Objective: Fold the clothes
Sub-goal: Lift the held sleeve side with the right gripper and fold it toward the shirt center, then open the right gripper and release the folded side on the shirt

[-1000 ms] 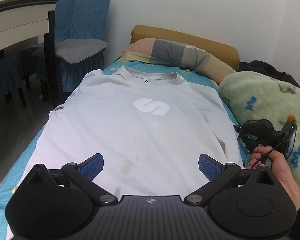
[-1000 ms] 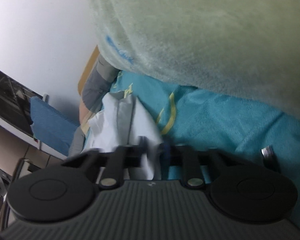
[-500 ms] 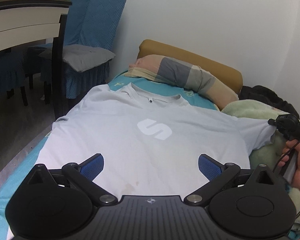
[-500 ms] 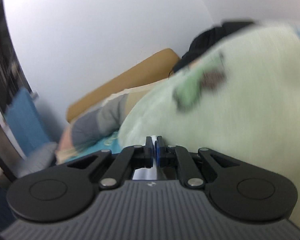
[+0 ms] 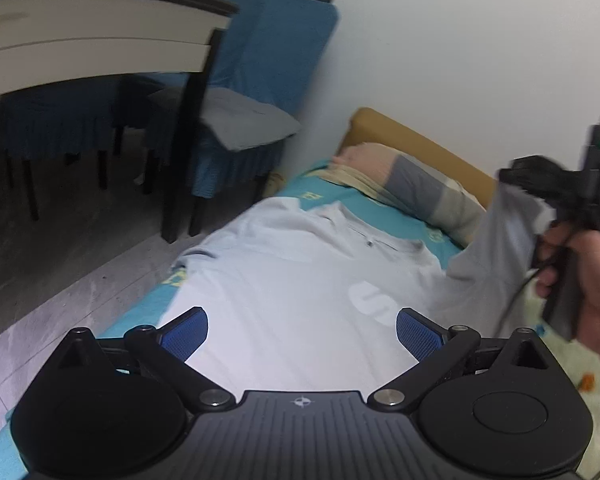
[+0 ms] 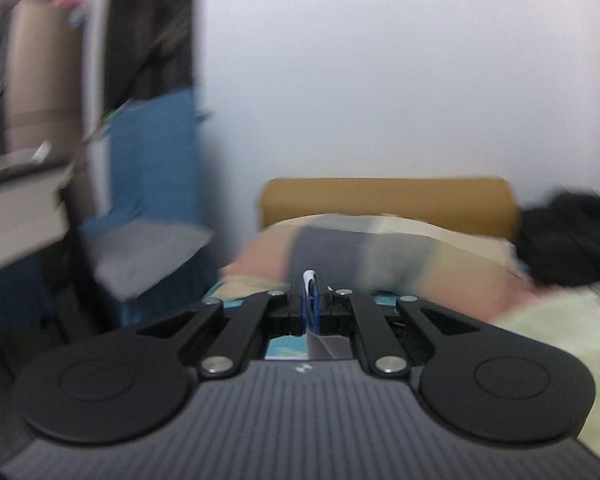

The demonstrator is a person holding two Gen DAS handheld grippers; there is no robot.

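A pale grey T-shirt with a white S logo lies face up on the teal bed sheet. My left gripper is open and empty, low over the shirt's lower half. My right gripper is shut on the shirt's right sleeve and holds it lifted above the bed. It shows at the right edge of the left wrist view. A thin strip of white cloth shows between its pads.
A striped pillow and tan headboard lie at the bed's far end. A pale green blanket is on the right. A table and blue covered chairs stand left of the bed, over a grey floor.
My right gripper has lifted the right sleeve higher and swung it toward the shirt's middle. My left gripper has turned left and stayed open.
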